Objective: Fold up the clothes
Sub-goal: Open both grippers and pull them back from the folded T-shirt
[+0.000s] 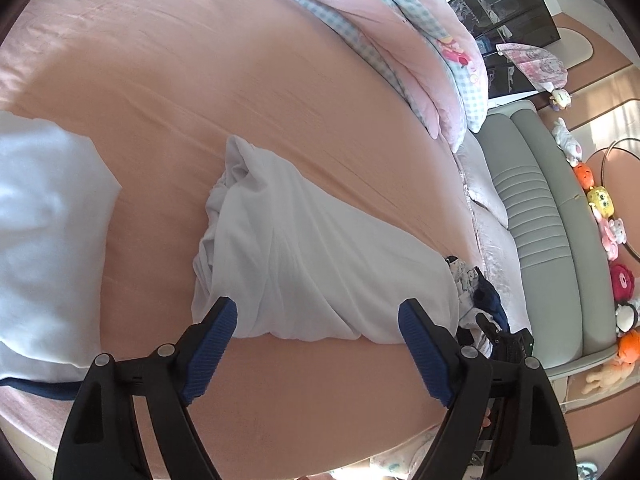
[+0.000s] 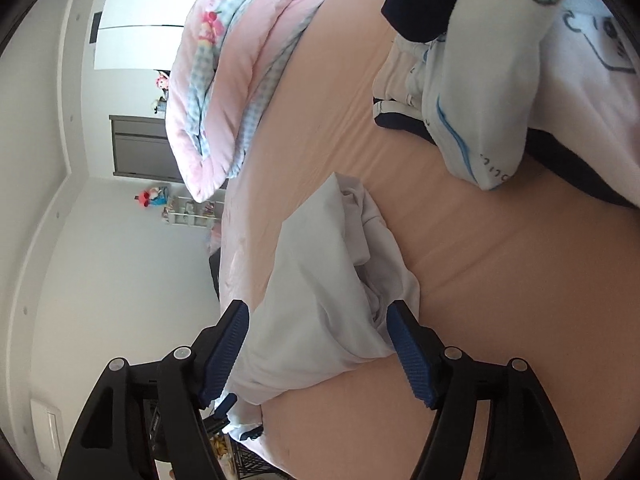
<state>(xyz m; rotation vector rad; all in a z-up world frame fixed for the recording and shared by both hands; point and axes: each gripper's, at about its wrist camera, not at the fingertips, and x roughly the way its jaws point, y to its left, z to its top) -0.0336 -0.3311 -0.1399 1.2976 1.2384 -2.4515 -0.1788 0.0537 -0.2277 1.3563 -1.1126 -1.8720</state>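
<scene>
Both tools, left point(image 1: 318, 316) and right point(image 2: 318, 320), are held apart over the white garment point(image 1: 304, 248).
Garment released on the bed point(image 1: 200, 80); a fresh grasp is judged next.

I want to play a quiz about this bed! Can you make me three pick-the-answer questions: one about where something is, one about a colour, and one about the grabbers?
1. Where does the white garment lie?
A on the bed sheet
B on the floor
C on a chair

2. What colour is the bed sheet?
A green
B peach-pink
C black

3. How is the left gripper?
A shut on a sock
B open
C hidden

Answers: 1 A, the sheet shows all round it. 2 B, peach-pink in both views. 3 B, its blue fingers stand wide apart, pressing nothing.
</scene>
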